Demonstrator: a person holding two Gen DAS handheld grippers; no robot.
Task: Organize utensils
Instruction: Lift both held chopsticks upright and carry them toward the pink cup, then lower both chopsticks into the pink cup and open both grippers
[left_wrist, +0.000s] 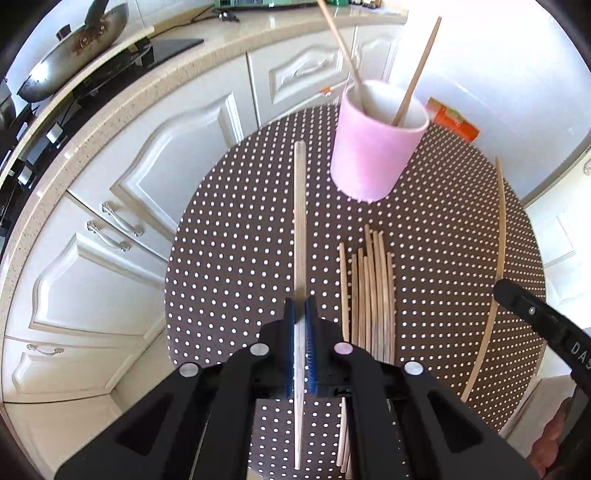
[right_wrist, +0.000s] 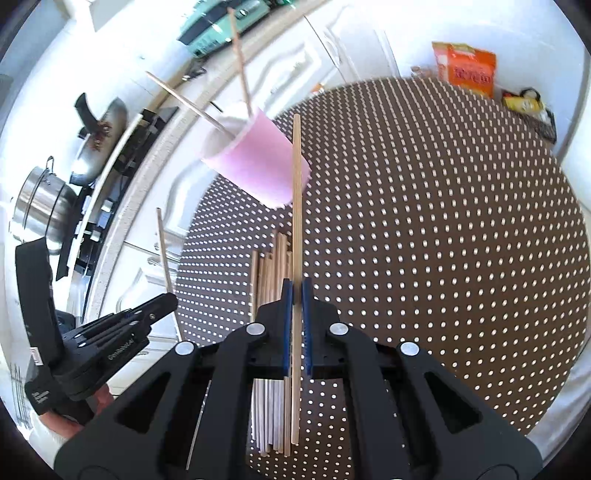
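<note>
Between the blue fingers (left_wrist: 311, 332) of the left gripper (left_wrist: 300, 306) a single wooden chopstick (left_wrist: 300, 229) is being clamped, the jaws being shut tight on it near its middle. It is being held clear of the worktop (left_wrist: 229, 266), with one end reaching forward toward the pink cup (left_wrist: 373, 147) and the other passing back under the gripper body.

In the right wrist view, a second chopstick (right_wrist: 296, 192) is being pinched in the same way by the fingers (right_wrist: 306, 332) of the right gripper (right_wrist: 296, 291), which are closed fully on it. Its far end is being seen across the cup's side, though whether it is touching the cup cannot be told.

Just beyond both grippers, a loose bundle of chopsticks (left_wrist: 369, 291) is lying flat on the worktop, side by side, roughly in line with the held ones. Past the bundle the cup is standing upright on the polka-dot worktop, and two chopsticks (left_wrist: 417, 70) are being kept in it, leaning apart against its rim.

Further out, white cabinet doors (left_wrist: 147, 173) are being seen along the left, with a wok (left_wrist: 74, 51) resting on the stove above them. An orange packet (right_wrist: 467, 68) is lying beyond the worktop's far edge.
</note>
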